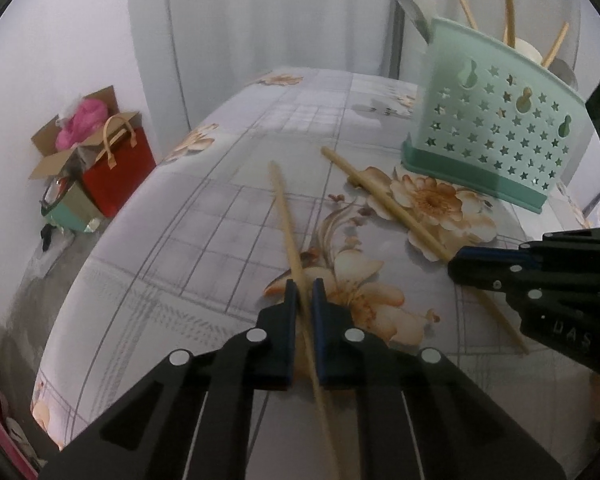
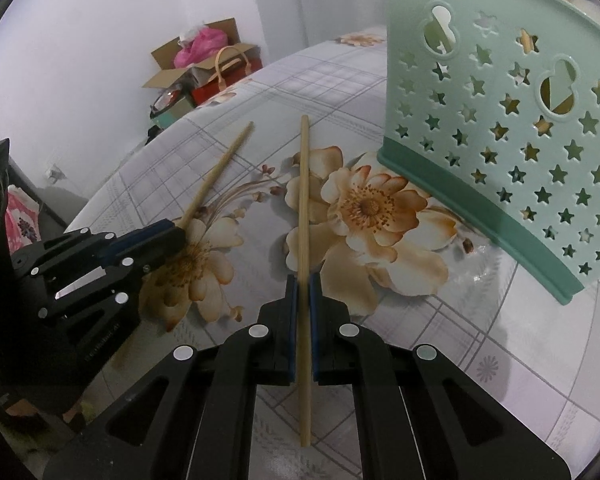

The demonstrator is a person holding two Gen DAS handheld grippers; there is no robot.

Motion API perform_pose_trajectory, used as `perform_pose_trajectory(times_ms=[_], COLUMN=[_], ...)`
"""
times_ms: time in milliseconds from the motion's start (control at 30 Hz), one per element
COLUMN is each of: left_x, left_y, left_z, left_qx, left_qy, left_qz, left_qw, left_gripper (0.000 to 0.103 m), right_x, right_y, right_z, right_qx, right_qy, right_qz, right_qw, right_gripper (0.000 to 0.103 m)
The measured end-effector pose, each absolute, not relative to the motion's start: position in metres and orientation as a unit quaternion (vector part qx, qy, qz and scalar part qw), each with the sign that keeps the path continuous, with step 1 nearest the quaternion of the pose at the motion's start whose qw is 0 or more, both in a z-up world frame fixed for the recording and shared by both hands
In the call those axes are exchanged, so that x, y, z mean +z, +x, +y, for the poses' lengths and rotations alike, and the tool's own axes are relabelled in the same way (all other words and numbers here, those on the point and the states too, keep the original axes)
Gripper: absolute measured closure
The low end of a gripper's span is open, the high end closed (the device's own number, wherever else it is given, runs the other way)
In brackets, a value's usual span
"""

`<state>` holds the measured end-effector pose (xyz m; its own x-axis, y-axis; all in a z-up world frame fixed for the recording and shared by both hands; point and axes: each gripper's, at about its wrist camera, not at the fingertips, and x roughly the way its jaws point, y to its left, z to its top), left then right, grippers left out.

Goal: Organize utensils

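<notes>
Two wooden chopsticks lie on a floral tablecloth. My left gripper [image 1: 304, 286] is shut on one chopstick [image 1: 286, 216], which runs away from the fingers over the cloth. My right gripper [image 2: 303, 280] is shut on the other chopstick [image 2: 303, 184], which points straight ahead. Each gripper shows in the other's view: the right gripper [image 1: 456, 266] at the right, the left gripper [image 2: 180, 234] at the left. A mint green utensil holder [image 1: 496, 120] with star holes stands at the back right, close ahead on the right in the right wrist view [image 2: 512, 128]. It holds chopsticks and spoons.
The table [image 1: 204, 216] ends at the left and far edges. On the floor beyond stand a red bag [image 1: 116, 172] and an open cardboard box [image 1: 80, 128] with pink stuff. A white curtain [image 1: 260, 12] hangs behind the table.
</notes>
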<state>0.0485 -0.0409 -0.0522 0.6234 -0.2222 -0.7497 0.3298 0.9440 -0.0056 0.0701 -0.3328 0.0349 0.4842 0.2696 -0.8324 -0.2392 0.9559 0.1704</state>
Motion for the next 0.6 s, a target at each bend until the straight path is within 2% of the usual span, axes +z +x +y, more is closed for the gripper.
perform_pose_trajectory(times_ms=[600], left_x=[-0.051], left_y=[0.009], left_z=[0.002], left_qx=[-0.133], left_qy=[-0.006], left_qz=[0.433], left_qw=[0.891], left_gripper=[0.098], right_x=[0.037], right_y=[0.034], right_z=[-0.335], right_qx=[0.180], right_qy=[0.017], right_qz=[0.515], right_qw=[0.838], right_gripper=[0.099])
